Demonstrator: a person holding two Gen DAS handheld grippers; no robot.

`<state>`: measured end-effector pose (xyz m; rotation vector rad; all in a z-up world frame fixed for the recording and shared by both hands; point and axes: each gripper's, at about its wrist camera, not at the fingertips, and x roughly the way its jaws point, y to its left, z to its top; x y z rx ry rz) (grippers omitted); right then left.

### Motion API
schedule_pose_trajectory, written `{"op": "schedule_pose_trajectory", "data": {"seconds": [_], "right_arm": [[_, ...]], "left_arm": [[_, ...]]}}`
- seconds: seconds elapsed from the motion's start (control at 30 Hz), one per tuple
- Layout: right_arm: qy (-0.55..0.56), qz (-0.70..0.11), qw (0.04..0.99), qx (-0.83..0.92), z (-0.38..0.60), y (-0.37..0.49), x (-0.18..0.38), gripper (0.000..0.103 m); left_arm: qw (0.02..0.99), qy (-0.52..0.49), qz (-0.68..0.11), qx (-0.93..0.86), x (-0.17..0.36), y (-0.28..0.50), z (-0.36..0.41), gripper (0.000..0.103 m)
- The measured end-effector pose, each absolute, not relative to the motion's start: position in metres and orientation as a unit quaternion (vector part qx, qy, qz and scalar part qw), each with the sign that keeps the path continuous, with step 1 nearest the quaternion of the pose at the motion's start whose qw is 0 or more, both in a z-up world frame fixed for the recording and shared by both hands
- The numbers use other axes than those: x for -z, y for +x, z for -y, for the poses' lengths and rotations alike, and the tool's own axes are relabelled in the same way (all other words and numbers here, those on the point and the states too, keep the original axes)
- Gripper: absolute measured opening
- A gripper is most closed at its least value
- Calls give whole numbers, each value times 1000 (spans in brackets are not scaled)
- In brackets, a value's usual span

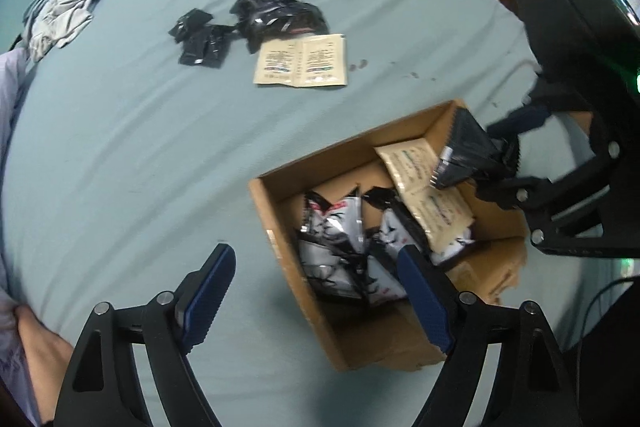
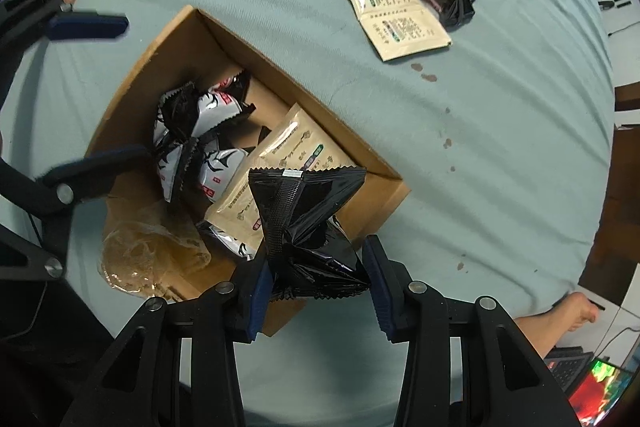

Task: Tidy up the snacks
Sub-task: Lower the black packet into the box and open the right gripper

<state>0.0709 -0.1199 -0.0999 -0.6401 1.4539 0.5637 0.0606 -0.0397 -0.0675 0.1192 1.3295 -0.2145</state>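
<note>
The right tool [image 2: 318, 283] grips a black snack packet [image 2: 308, 223] over the cardboard box [image 2: 224, 39]. The left tool [image 1: 316, 291] hangs wide and empty above the box's near corner. More packets [image 1: 276, 15] lie on the bed [image 1: 120, 147].

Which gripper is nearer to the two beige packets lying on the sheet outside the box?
Neither is close; the left gripper looks slightly nearer. It hangs open at the cardboard box's near edge. The right gripper holds a black packet over the box's far side from the beige packets.
</note>
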Motion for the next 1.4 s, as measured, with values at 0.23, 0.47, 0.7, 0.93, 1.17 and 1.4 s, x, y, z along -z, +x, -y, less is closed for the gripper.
{"op": "schedule_pose_trajectory", "data": {"seconds": [0.23,0.47,0.7,0.93,1.17,1.4], "right_arm": [[-279,-639,673,-247,120,73,100,44],[-263,-647,661,-275,115,68,100,44],[-209,-684,644,-270,124,81,98,45],[-170,-656,689,-257,142,99,69,45],[-118,-663,719,-172,175,122,68,46],[-90,-666,727,-140,191,133,68,46]], "left_arm": [[779,8,-625,48,74,69,7,84],[779,-9,-626,36,75,72,-2,84],[777,6,-628,43,75,70,5,84],[786,11,-618,25,71,73,2,84],[795,1,-607,14,59,83,3,84],[796,-9,-605,11,54,98,2,85]]}}
